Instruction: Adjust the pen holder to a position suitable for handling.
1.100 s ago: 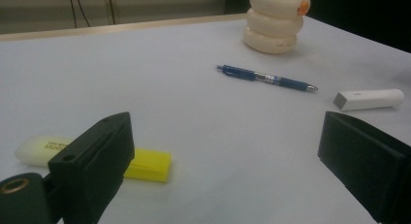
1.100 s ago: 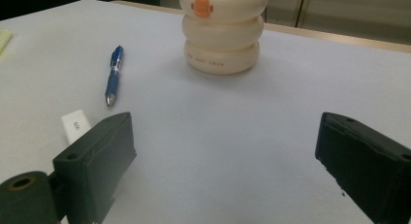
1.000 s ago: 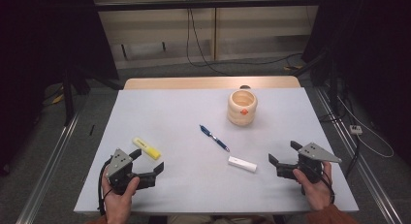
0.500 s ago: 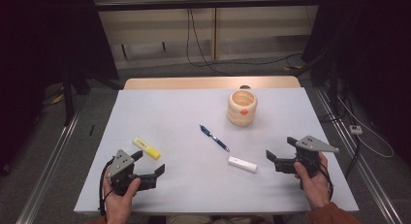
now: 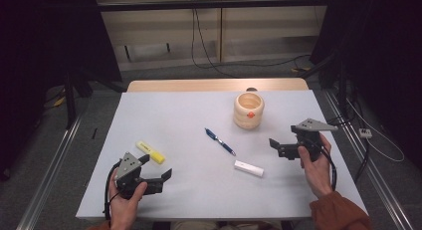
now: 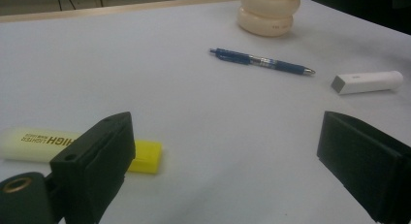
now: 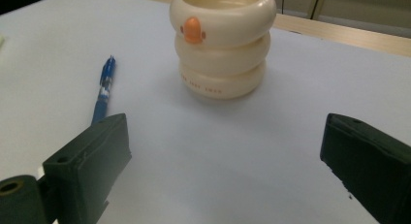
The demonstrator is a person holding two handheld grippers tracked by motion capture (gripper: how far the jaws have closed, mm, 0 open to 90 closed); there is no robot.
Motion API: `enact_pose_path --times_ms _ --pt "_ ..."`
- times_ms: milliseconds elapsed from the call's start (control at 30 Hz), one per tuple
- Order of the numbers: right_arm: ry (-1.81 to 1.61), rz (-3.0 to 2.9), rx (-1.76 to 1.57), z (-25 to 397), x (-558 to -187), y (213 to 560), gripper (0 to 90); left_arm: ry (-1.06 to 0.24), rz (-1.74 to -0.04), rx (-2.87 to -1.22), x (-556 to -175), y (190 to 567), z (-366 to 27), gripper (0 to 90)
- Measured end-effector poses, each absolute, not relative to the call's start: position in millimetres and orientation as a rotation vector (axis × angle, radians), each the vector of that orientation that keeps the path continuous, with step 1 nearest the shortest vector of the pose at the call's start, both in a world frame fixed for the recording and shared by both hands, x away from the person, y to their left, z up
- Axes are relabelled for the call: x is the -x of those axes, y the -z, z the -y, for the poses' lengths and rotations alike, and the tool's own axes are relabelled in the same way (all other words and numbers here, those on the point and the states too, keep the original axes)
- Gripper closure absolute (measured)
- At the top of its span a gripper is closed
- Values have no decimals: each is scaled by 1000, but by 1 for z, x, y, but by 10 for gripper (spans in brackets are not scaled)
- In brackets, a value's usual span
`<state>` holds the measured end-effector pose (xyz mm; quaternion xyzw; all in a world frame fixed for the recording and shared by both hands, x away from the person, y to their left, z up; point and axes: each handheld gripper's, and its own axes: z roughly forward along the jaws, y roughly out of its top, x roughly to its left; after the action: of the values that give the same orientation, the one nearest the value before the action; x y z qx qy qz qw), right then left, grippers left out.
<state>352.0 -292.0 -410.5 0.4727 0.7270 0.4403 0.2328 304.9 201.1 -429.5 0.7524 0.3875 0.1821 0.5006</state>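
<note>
Both grippers stand with jaws spread wide and empty: the left gripper [image 5: 160, 178] at lower left of the high view, beside the yellow highlighter [image 5: 151, 153], the right gripper [image 5: 278, 147] at right. Between them on the white table [image 5: 174, 115] lie a blue pen [image 5: 220, 141] and a white capped stick [image 5: 249, 168]. A cream ringed cup [image 5: 249, 110] stands upper centre.

Cream ringed cup [image 5: 249, 110], three stacked bulges with an orange spot on its upper ring, upright and open-topped at the far right of centre. Blue pen [image 5: 220, 141], flat, diagonal, near centre (tip toward the near right). White capped stick [image 5: 249, 168], flat, just beyond the pen's tip. Yellow highlighter [image 5: 150, 152], flat at the near left, printed "HIGH".
</note>
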Motion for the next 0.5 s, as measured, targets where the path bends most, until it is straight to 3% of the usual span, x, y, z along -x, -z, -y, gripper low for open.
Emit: enact_pose_path --times_ms 233,367,500 --pt "-1235 -1975 -1318 292 -377 402 107 -452 -950 -1812 -304 430 -203 65" --pt "-1252 -1973 -1282 292 -393 397 81 -452 -951 -1812 -305 430 -204 65" --pt "-1232 -1982 -1276 287 -412 393 126 -447 -956 -1805 -305 430 -203 65"
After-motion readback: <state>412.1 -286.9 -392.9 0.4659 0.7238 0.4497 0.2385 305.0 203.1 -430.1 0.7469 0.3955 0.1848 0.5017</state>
